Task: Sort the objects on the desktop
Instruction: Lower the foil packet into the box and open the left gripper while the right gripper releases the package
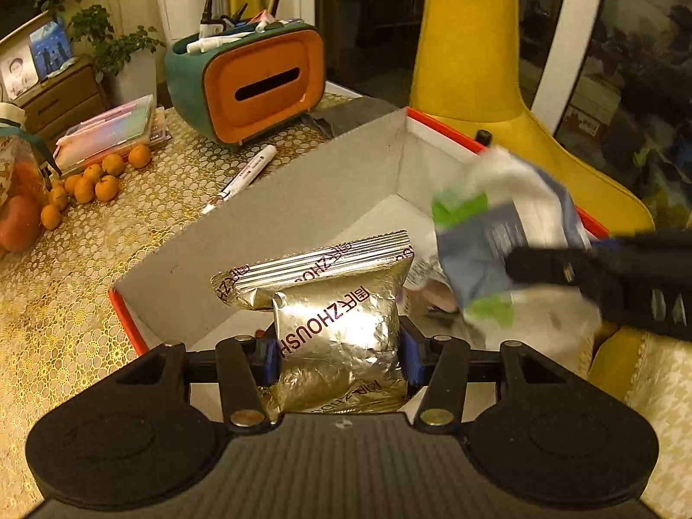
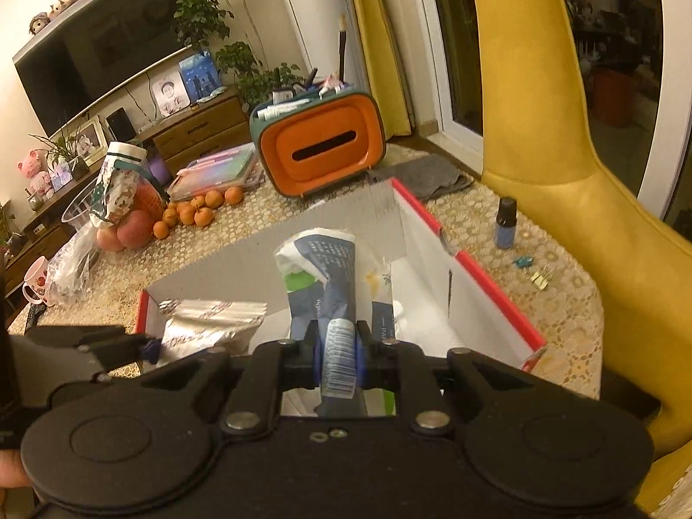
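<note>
My left gripper (image 1: 337, 346) is shut on a silver foil snack packet (image 1: 333, 307) and holds it over the near end of a red-edged cardboard box (image 1: 268, 216). My right gripper (image 2: 339, 346) is shut on a blue, white and green packet (image 2: 324, 268) above the same box (image 2: 432, 259). In the left wrist view that packet (image 1: 488, 233) is blurred at the right, with the right gripper's black fingers (image 1: 553, 268) on it. The foil packet also shows in the right wrist view (image 2: 203, 328). Some other pale packets lie on the box floor, partly hidden.
An orange and teal tissue box organiser (image 1: 251, 82) stands behind the box, with a white marker (image 1: 246, 177) beside it. Small oranges (image 1: 95, 181) and a plastic folder case (image 1: 108, 134) lie left. A small blue bottle (image 2: 504, 225), binder clips (image 2: 540, 279) and a yellow chair (image 2: 584, 199) are right.
</note>
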